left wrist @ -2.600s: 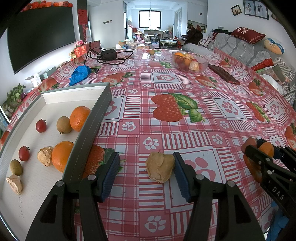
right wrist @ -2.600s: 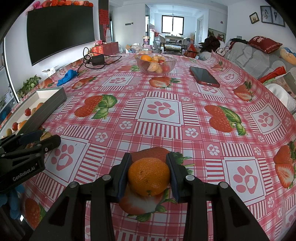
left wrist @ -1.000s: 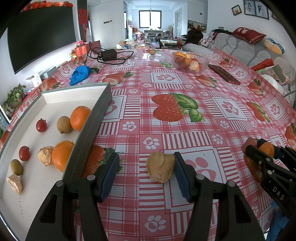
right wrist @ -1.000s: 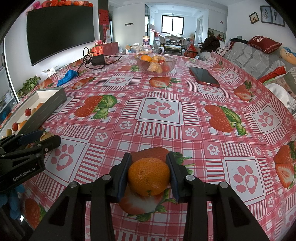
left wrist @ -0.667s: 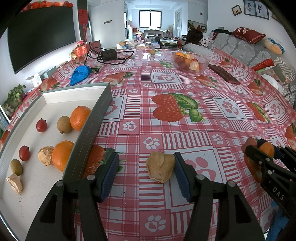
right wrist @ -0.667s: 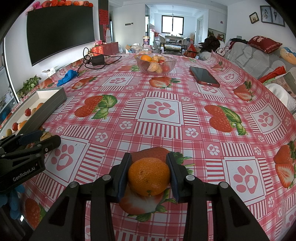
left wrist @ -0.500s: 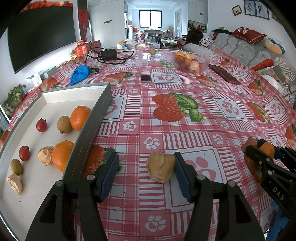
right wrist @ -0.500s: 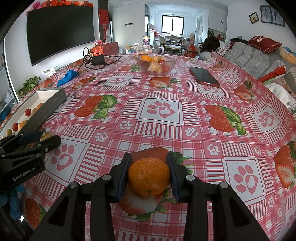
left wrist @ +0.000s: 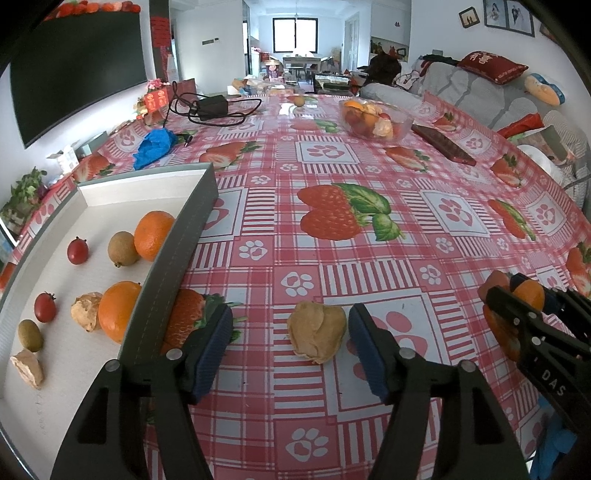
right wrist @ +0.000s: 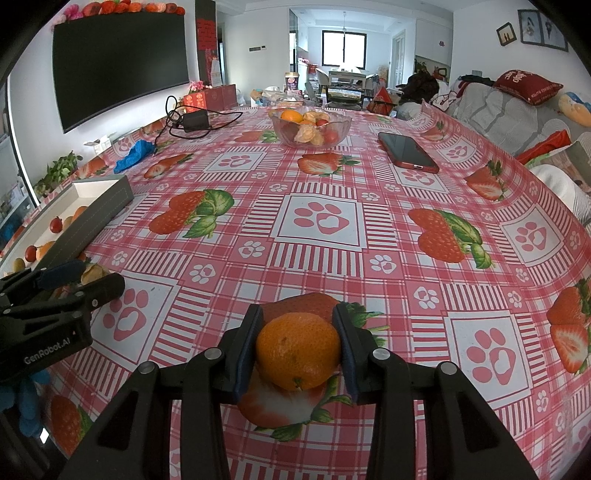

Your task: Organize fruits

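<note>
Left hand-held gripper [left wrist: 290, 341] jaws opening wider than a second earlier around papery husked fruit [left wrist: 317, 336] on tabletop [left wrist: 332, 177], tray [left wrist: 173, 254] at 9 o'clock: light, crushable, best pinched gently across middle; right hand-held gripper [right wrist: 297, 349] clamped on firm orange [right wrist: 297, 350].

Bright, even daylight throughout, pouring in from the far window [left wrist: 295, 35], itself blown out to white. Soft sheen on the glossy tablecloth [left wrist: 369, 266] near the far edge of the desk; only faint, short shadows under the fruit. Strong fisheye bending in both views: straight check lines bowed, walls curved, corners cut off by a black vignette. Sharp focus close in and mid-distance, slight softness and smearing toward the rims. No motion blur.
</note>
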A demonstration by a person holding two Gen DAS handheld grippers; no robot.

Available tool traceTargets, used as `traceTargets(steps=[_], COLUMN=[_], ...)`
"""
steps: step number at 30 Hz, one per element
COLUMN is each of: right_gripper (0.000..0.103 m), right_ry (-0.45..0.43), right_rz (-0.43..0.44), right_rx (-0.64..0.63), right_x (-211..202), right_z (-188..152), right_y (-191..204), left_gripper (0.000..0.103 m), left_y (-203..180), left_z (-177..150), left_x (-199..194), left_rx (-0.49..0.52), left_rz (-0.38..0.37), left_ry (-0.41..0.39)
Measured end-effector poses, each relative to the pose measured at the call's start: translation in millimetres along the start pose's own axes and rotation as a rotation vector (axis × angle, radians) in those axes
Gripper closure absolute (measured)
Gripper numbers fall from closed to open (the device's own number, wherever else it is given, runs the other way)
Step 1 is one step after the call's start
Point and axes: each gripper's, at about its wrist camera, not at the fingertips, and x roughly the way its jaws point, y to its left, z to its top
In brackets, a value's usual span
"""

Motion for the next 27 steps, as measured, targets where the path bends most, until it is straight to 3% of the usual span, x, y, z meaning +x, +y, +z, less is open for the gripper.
traceTargets(steps=[9,13,15,27], right_gripper=[0.062,0.062,0.063,0.063], right_ry=[0.001,0.009,0.031,0.122], right_rz=[-0.002,-0.007,-0.005,0.053], right_rx=[-0.001,-0.006,-0.007,0.060], right_x=[0,0,1,-7], right_z=[0,1,3,7], right_y=[0,0,0,-9], left_gripper=[0.038,0.056,0.074,0.076], left_y=[-6,-9,-11,-7], left_z=[5,6,6,2], left_x=[0,-3,-5,-14], left_rx=[-0.006,0.010,0.026,-0.003], left_rz=[0.005,-0.014,-0.027,-0.097], left_ry=[0.057,0.082,0.097,0.153])
